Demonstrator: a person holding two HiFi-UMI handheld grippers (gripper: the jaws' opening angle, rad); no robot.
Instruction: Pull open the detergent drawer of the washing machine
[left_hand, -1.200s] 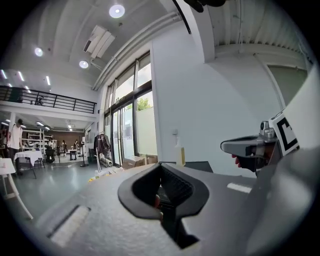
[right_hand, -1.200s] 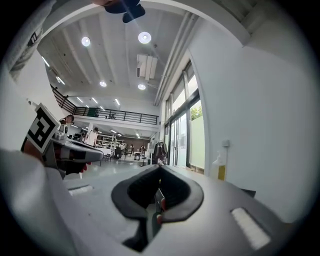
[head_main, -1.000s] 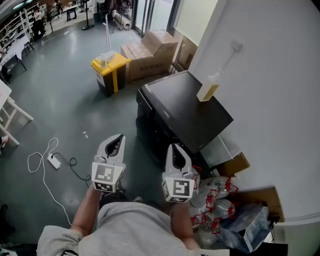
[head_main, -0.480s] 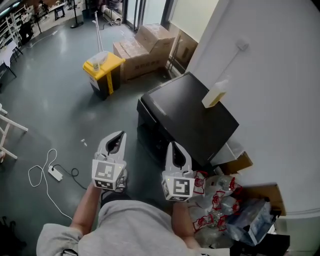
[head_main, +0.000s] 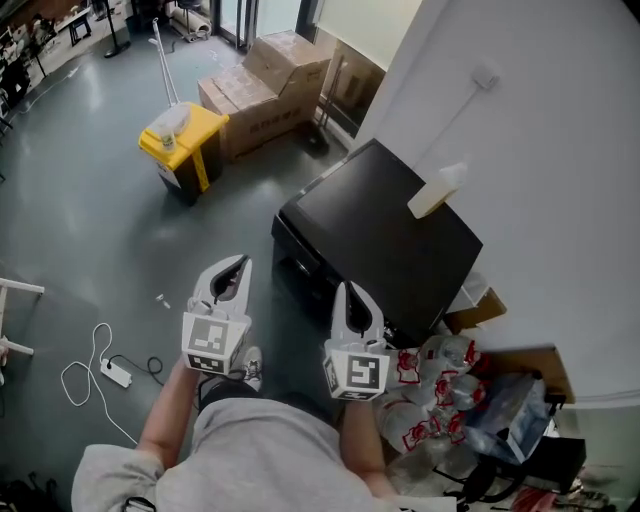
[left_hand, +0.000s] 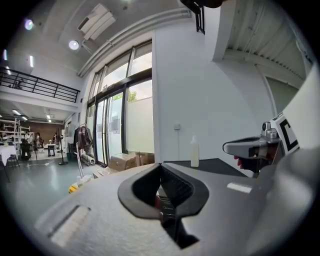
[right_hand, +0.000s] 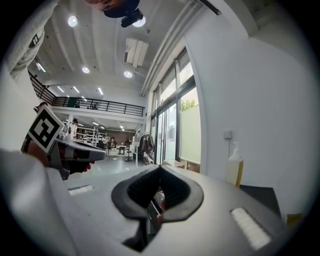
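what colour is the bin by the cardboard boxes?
Yellow, with a dark front panel. The bin shows best in the head view.

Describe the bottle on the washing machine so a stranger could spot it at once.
Find the black washing machine standing against the white wall. On its flat top, at the edge nearest the wall, stands a pale bottle of yellowish liquid. It is the only thing on that top.
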